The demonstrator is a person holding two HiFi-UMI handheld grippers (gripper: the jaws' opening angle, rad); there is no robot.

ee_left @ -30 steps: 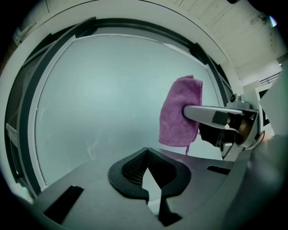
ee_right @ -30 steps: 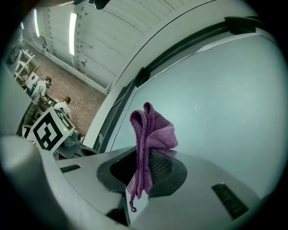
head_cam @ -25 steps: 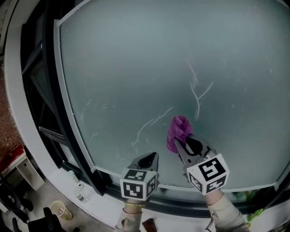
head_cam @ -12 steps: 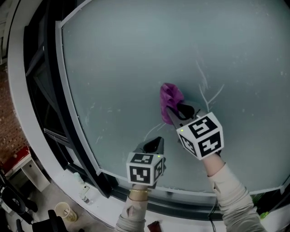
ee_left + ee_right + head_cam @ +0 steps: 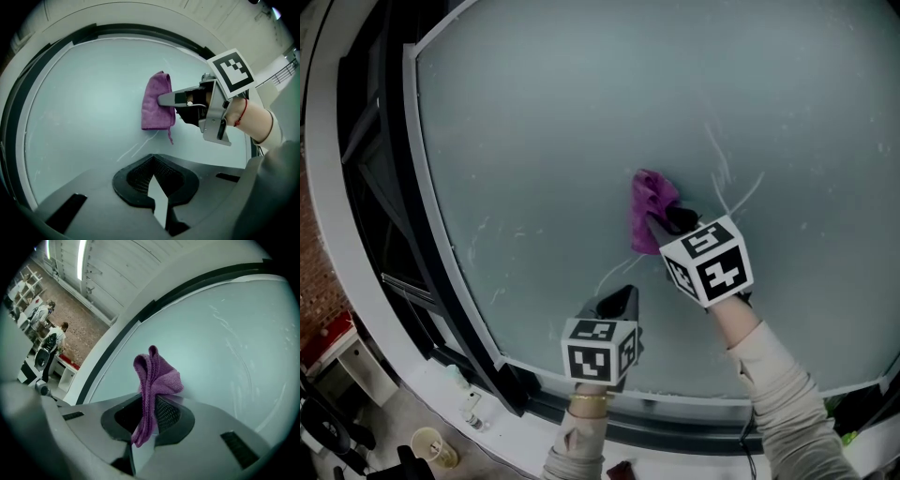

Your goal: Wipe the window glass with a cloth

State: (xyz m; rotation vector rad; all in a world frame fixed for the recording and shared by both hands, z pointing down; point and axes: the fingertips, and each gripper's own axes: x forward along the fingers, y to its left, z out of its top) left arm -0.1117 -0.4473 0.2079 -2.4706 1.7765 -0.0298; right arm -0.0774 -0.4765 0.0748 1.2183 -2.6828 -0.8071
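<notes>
— Where is the purple terry cloth [image 5: 647,208]?
— At the centre of the head view, lying flat against the pale frosted window glass [image 5: 562,122], just left of some thin white streaks [image 5: 724,178].
— What holds it?
— The right gripper [image 5: 656,221]; its fingers are clamped on a folded edge.
— And the left gripper [image 5: 623,293]?
— Lower centre, below the cloth and apart from it, fingers together with nothing between them.
</notes>
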